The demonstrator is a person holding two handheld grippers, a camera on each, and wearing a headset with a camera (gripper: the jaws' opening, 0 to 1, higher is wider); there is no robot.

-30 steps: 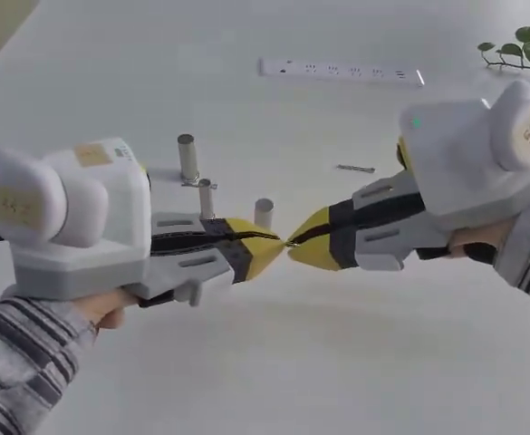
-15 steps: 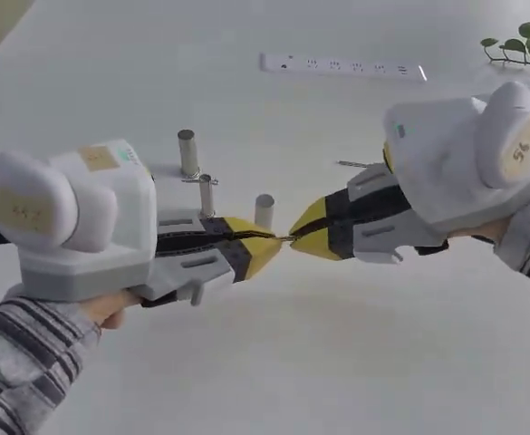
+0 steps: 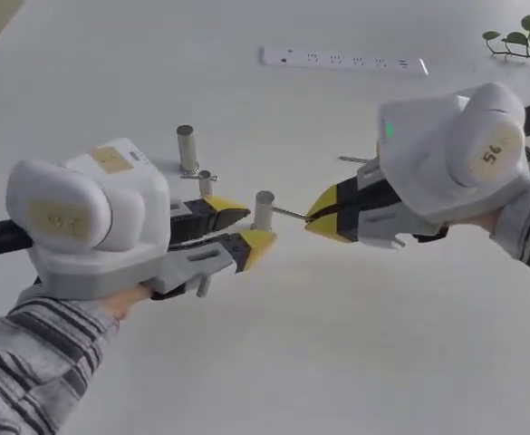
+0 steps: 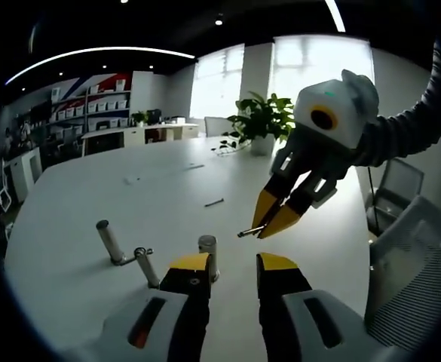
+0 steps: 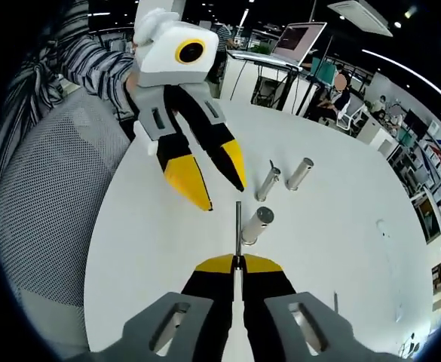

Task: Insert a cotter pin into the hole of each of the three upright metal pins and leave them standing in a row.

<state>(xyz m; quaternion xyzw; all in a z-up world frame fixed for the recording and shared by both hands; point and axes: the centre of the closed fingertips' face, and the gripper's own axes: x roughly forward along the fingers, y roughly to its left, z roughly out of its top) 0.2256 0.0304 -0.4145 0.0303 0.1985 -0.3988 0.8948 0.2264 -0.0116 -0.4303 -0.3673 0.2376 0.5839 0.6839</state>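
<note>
1. Metal pins (image 4: 152, 253), three in all, are standing upright in a slanting row around the middle of the tabletop (image 3: 274, 362). At their left, the left gripper (image 3: 255, 227) is hovering with its jaws parted and empty.
2. The far metal pin (image 3: 186, 149) is standing leftmost. The thinner middle metal pin (image 3: 206, 186) is standing just beside it, with what is looking like an inserted cotter pin (image 3: 193, 178) crossing its top.
3. The near metal pin (image 3: 264, 208) is standing just beyond the left gripper's tips.
4. A held cotter pin (image 3: 288, 214) is pointing at that pin's upper part, and whether it is touching I cannot tell. The right gripper (image 3: 312, 217) is pinching it in closed jaws.
5. A loose cotter pin (image 3: 355, 160) is lying behind the right gripper. A power strip (image 3: 342, 62) is lying towards the tabletop's far edge.
</note>
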